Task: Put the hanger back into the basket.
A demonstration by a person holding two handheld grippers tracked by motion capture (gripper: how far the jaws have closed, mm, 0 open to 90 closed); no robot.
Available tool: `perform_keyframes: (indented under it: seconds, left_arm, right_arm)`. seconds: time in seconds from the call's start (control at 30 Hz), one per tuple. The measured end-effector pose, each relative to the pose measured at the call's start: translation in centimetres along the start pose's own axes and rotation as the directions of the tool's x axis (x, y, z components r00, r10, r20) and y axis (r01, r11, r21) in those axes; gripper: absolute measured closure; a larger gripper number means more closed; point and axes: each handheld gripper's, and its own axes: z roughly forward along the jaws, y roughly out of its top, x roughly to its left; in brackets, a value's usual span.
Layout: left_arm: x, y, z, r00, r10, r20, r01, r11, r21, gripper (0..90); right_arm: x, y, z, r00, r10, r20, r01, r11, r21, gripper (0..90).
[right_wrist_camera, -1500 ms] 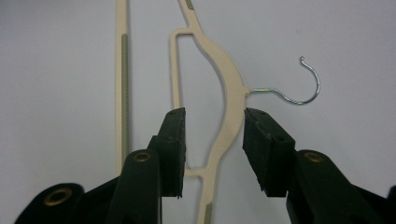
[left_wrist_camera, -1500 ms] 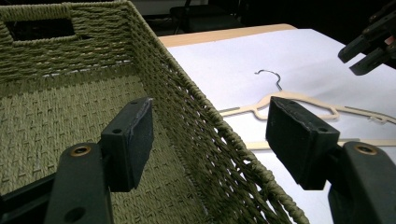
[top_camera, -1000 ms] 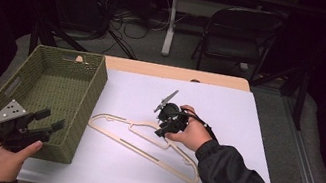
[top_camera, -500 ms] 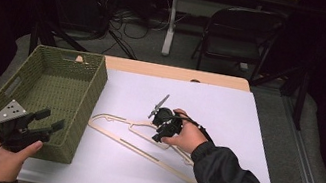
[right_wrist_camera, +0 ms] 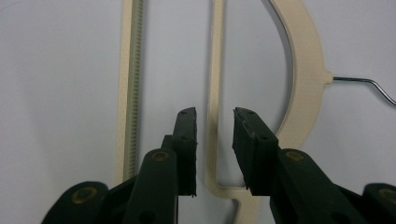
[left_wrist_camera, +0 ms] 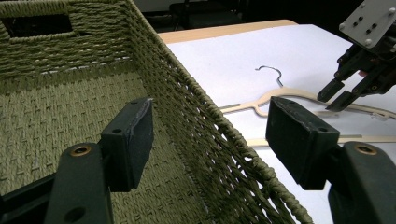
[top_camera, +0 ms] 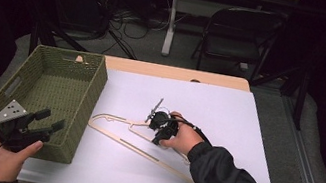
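Note:
A beige clothes hanger (top_camera: 121,141) lies flat on the white table cover. My right gripper (top_camera: 157,136) points down at it near its neck. In the right gripper view the gripper (right_wrist_camera: 215,119) stands open, with a thin bar of the hanger (right_wrist_camera: 215,70) between the jaws and no visible contact. The metal hook (right_wrist_camera: 364,81) runs off to the right. My left gripper (top_camera: 51,119) hovers open at the near right corner of the green woven basket (top_camera: 93,89). In the left gripper view the gripper (left_wrist_camera: 210,126) straddles the basket's wall (left_wrist_camera: 196,107).
The basket is empty inside. White cover (top_camera: 228,113) stretches to the right and far side of the hanger. A strip of wooden tabletop (top_camera: 179,73) shows at the back. A folding chair (top_camera: 236,38) and cables stand beyond the table.
My right gripper has shifted a little left and down onto the hanger, so its jaws now straddle the bar. The left gripper has stayed put.

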Motion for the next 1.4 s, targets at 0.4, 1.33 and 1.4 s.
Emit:
perform_keyframes:
  seconds: [0.4, 1.33, 1.4]
  left_arm:
    - [0.0, -0.1, 0.1, 1.0, 0.002, -0.004, -0.002, 1.0, 0.006, 32.4]
    - [0.1, -0.1, 0.0, 0.9999, -0.003, -0.012, 0.003, 1.0, -0.005, 33.0]
    - [0.1, -0.1, 0.0, 0.9999, -0.002, -0.013, 0.002, 1.0, -0.004, 33.0]
  right_arm:
    - [-0.2, 0.1, 1.3, 0.9996, 0.008, -0.026, -0.007, 0.999, 0.05, 75.5]
    - [0.2, 0.5, 2.0, 0.9996, 0.013, 0.025, -0.016, 0.993, 0.119, 84.9]
    - [0.2, 0.5, 2.0, 0.9996, 0.011, 0.025, -0.014, 0.993, 0.119, 85.0]
